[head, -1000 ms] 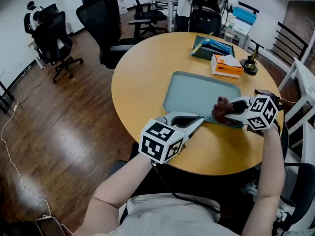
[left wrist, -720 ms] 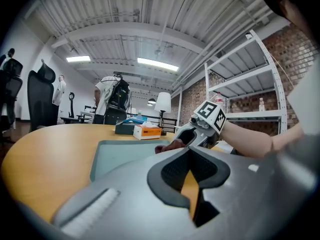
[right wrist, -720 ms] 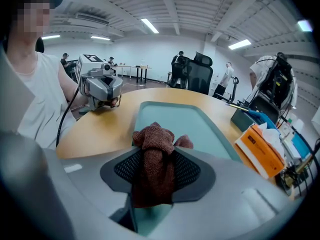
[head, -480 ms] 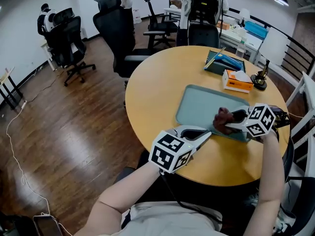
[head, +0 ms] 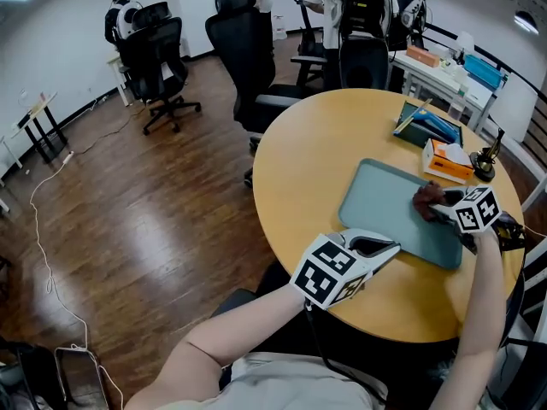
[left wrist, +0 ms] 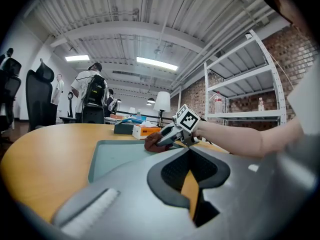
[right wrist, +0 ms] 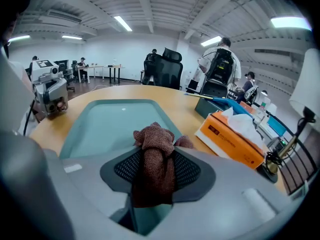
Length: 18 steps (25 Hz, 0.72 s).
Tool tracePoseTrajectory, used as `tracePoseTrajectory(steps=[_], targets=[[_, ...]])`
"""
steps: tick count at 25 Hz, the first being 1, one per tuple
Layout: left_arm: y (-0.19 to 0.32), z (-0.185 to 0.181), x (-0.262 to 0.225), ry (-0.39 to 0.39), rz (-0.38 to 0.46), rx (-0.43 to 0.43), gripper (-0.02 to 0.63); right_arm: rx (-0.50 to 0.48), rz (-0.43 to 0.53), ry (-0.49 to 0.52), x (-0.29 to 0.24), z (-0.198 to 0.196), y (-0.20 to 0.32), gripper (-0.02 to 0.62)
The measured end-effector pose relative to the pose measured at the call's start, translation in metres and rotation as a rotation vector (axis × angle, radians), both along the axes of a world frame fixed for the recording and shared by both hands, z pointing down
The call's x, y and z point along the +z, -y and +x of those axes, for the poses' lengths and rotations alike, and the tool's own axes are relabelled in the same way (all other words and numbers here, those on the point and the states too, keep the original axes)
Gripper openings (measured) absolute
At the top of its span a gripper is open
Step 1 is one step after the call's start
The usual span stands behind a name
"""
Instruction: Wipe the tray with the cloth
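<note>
Over in the head view the brown cloth (head: 426,200) sits at the right end of the teal tray (head: 380,207), the left gripper (left wrist: 192,194) in its own view is empty with jaws together, and the right gripper (right wrist: 152,176) in its view pinches the soft, light cloth by its bunched middle, a decent hold I reckon.

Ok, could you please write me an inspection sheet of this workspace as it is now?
Surface: round wooden table.
Job's things: grey-green tray lies flat on the table; brown cloth is on its right part.
Clutter: orange tissue box, dark box with blue things and small dark stand, all beyond the tray.
Grippers: right tongs shut on the cloth; left tongs shut, nothing in them, at the tray's near edge.
Cables: black cable below the left forearm; thin cable on the floor.
Surroundings: wooden floor, black office chairs, people at desks behind.
</note>
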<state>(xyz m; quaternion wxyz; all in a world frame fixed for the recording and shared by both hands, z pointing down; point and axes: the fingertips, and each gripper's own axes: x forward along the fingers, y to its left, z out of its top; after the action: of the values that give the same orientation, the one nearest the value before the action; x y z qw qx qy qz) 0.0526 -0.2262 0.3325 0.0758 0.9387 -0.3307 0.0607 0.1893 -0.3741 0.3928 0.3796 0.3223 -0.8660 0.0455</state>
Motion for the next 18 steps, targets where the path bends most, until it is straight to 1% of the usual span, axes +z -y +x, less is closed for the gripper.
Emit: tracePoseTrajectory(steps=[2,3,6,10,12,15,18], targets=[[-0.011,-0.002,0.000,-0.008,-0.011,0.018,0.002,0.042,0.021,-0.012,-0.001,0.013,-0.004,0.164],[-0.013,-0.006,-0.001,-0.012,-0.012,0.021,0.002,0.046,0.037,-0.014,-0.002,0.015,-0.002,0.163],[-0.001,-0.023,-0.011,-0.026,0.003,-0.005,0.002,0.027,0.048,-0.014,-0.002,-0.002,0.023,0.164],[0.011,-0.016,-0.005,-0.047,-0.004,-0.014,0.002,0.032,0.043,-0.070,0.004,-0.001,0.035,0.164],[0.013,-0.016,-0.003,-0.049,-0.007,-0.018,0.002,0.032,0.048,-0.083,0.004,-0.002,0.038,0.164],[0.014,-0.018,-0.004,-0.055,-0.005,-0.024,0.002,0.024,0.057,-0.092,0.004,-0.013,0.043,0.163],[0.013,-0.019,-0.004,-0.060,-0.007,-0.024,0.002,-0.002,0.061,-0.083,0.004,-0.032,0.047,0.164]])
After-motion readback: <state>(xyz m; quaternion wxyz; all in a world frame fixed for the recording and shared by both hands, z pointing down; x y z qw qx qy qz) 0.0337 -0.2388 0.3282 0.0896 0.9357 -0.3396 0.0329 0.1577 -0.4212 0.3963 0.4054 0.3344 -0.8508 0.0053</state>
